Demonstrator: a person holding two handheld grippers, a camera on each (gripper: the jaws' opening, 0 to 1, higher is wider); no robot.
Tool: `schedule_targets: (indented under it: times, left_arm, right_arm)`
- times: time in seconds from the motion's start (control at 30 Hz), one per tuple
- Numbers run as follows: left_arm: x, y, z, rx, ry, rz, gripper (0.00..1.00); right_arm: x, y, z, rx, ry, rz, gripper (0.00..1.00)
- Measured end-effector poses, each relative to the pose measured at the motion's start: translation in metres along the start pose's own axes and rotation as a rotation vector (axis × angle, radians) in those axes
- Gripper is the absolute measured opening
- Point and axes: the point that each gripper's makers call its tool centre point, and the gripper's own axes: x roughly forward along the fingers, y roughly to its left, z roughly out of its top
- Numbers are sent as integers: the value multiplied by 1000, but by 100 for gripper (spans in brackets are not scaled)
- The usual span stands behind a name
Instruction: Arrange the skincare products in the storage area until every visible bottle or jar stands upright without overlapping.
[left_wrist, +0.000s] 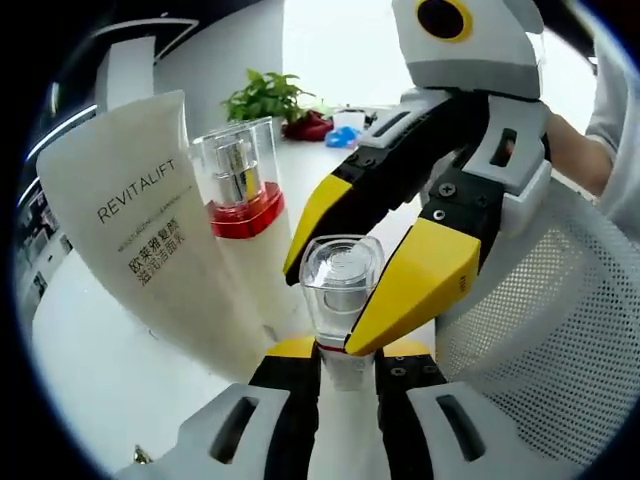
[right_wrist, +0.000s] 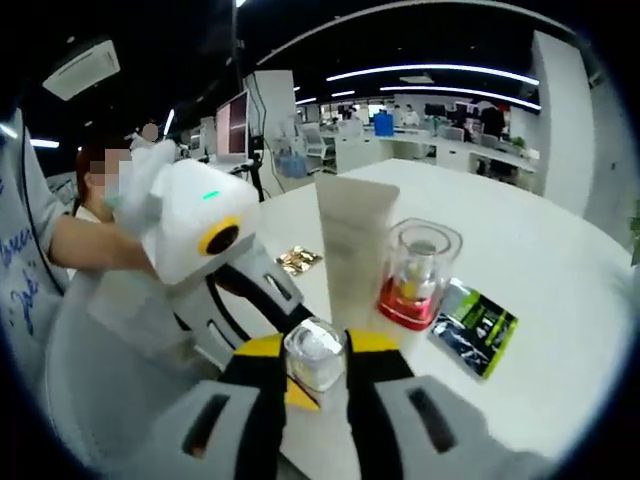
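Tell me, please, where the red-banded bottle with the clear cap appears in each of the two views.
Left gripper view: the red-banded bottle stands upper left of centre, just right of the white Revitalift tube.
Right gripper view: the same bottle stands right of centre, again just right of the tube.
Shared landmark: the white tube next to it.
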Motion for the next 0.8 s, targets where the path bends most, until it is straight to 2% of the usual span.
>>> schedule_targets:
  times: [0.17, 0.27, 0.37, 0.43, 0.6, 0.8]
  left_arm:
    - [0, 1, 0, 2, -23, -4, 17]
    - [1, 1, 1, 6, -28, -11, 17]
    - [1, 1, 1, 3, -30, -9, 17]
    - [1, 1, 1, 12, -26, -9, 17]
    - [2, -2, 2, 26, -28, -23, 17]
    - [3, -1, 4, 61, -35, -9, 18]
  right_arm:
    - [1, -1, 1, -11, 3, -6, 23]
    - [1, -1, 2, 31, -12, 6, 24]
    - [-2, -4, -2, 24, 11, -10, 32]
    - [-6, -1, -3, 10, 16, -8, 30]
    - [-14, 1, -1, 38, 3, 3, 31]
    - [-17, -1, -7, 37, 25, -5, 31]
